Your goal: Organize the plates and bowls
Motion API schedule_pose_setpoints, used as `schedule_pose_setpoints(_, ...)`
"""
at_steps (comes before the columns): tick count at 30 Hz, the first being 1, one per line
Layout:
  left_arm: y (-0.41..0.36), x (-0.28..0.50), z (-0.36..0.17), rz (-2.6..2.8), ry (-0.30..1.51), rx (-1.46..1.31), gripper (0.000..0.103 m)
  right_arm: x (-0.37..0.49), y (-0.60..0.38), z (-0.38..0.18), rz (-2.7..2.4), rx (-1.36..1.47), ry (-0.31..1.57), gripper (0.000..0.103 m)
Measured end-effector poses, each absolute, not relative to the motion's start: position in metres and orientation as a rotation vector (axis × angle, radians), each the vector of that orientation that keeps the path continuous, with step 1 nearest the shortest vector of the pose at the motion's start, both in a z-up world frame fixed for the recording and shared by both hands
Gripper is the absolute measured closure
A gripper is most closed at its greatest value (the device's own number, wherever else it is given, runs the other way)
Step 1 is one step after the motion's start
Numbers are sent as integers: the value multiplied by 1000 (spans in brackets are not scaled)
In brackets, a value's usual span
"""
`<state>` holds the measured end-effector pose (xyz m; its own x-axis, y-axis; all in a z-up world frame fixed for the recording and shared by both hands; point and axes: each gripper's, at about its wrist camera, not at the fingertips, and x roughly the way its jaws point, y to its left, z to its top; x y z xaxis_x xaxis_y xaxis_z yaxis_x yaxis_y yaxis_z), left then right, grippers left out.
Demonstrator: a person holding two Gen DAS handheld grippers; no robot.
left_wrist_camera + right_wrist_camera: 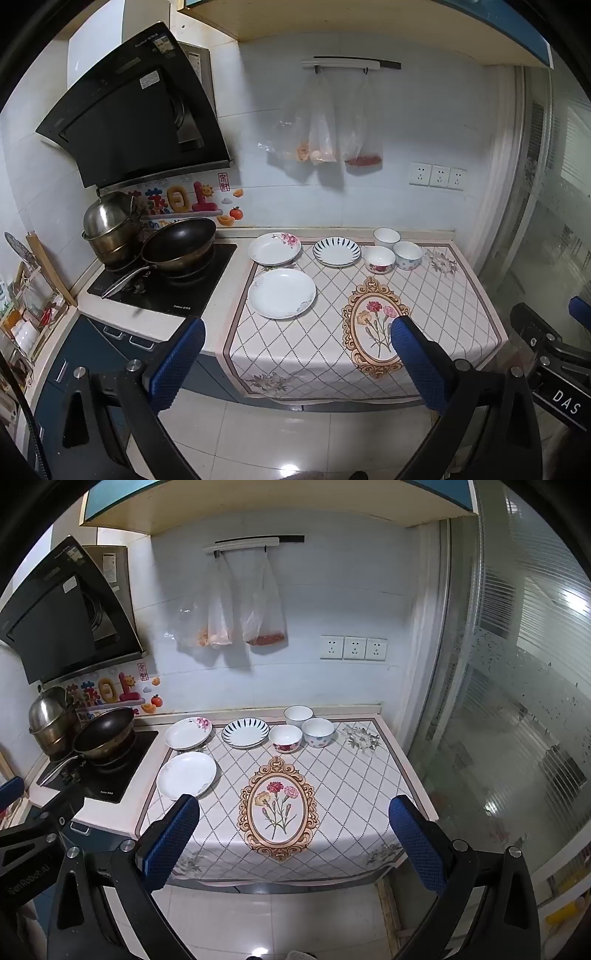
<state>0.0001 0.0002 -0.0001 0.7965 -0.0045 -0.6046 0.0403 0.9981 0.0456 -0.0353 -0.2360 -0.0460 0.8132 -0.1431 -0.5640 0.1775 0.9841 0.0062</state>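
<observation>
Three plates lie on the counter cloth: a plain white plate (281, 293) (186, 775) nearest, a pink-flowered plate (274, 248) (188, 732) behind it, and a blue-striped plate (337, 251) (245, 732) to its right. Three bowls stand at the back: a red-flowered bowl (379, 259) (285, 738), a dotted bowl (407, 255) (318, 732) and a plain white bowl (386, 236) (298, 715). My left gripper (297, 354) and right gripper (295, 836) are both open and empty, held off the counter's front edge.
A black stovetop (162, 280) at the left carries a dark wok (181, 243) and a steel pot (109, 225). A range hood (133, 110) hangs above it. Plastic bags (325, 122) hang on the wall. A glass partition (517, 664) stands at the right.
</observation>
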Motion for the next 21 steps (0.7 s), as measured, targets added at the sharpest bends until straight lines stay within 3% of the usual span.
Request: schedule_pose_setpoints(21, -4, 1, -1, -22, 646, 57, 0, -35, -238, -45, -163, 69, 607, 0)
